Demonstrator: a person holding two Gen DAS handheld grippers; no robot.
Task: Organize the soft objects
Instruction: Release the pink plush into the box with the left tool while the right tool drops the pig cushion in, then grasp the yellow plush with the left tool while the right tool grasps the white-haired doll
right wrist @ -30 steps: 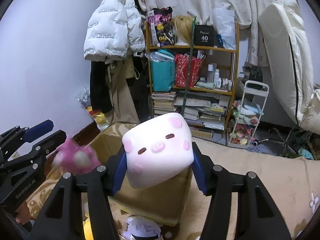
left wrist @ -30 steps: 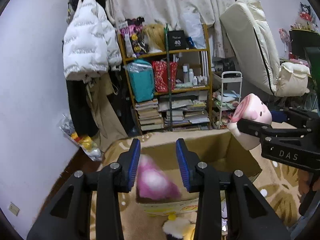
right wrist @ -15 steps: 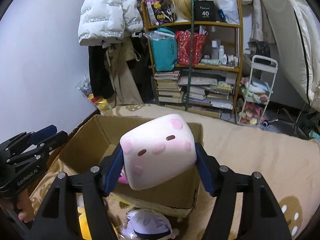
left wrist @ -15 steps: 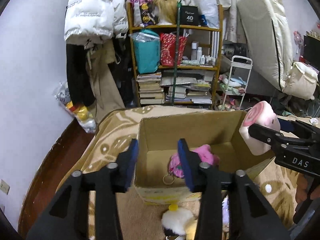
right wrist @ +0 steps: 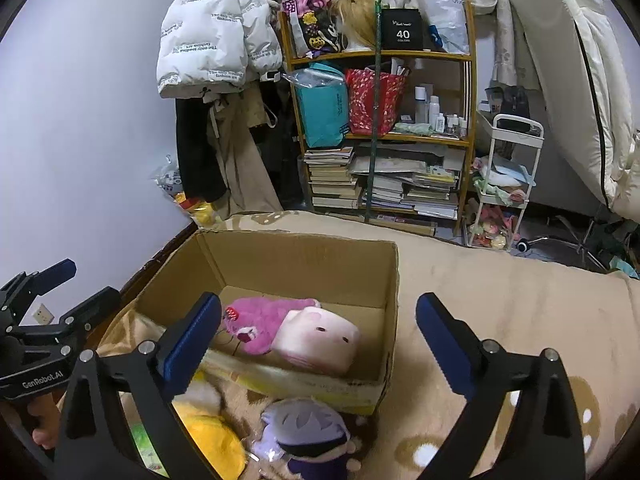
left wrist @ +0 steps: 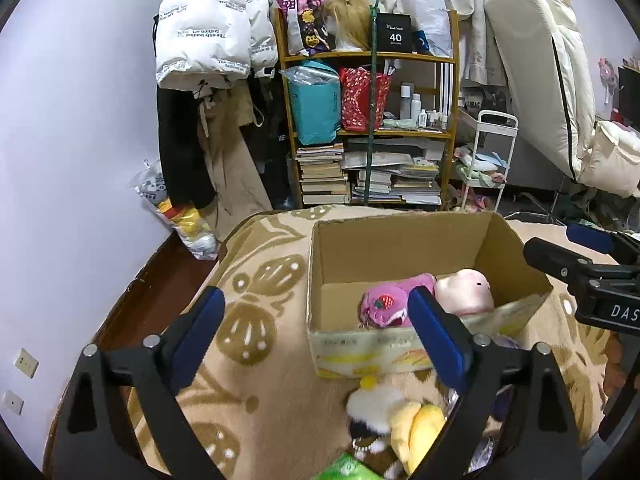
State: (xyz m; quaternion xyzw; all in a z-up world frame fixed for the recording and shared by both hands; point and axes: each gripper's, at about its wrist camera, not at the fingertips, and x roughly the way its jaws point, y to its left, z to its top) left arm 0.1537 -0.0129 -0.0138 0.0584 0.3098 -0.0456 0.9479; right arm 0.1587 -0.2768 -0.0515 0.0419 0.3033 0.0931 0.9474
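Note:
An open cardboard box (left wrist: 400, 244) (right wrist: 288, 260) stands on the beige patterned blanket (left wrist: 260, 360). Inside lie a pink fuzzy plush (left wrist: 384, 306) (right wrist: 264, 320) and, touching it, a pale pig cube plush (left wrist: 468, 290) (right wrist: 320, 340). My left gripper (left wrist: 316, 304) hovers before the box's near left corner, jaws opening wide, nothing between them. My right gripper (right wrist: 320, 304) hangs over the box's near wall, jaws also opening wide and empty. Each gripper shows at the edge of the other's view: the right gripper (left wrist: 572, 252), the left gripper (right wrist: 60, 292).
In front of the box lie a white and yellow plush (left wrist: 384, 408), a purple-haired doll (right wrist: 308, 432) and a yellow plush (right wrist: 208, 440). Behind stand a crowded bookshelf (left wrist: 372, 128), hanging coats (left wrist: 208, 28), a white trolley (right wrist: 508, 176) and an upended mattress (left wrist: 540, 80).
Both grippers opened and let go. The pink plush fell from the left one into the box, then the pig plush dropped from the right one beside it. Both views tipped downward.

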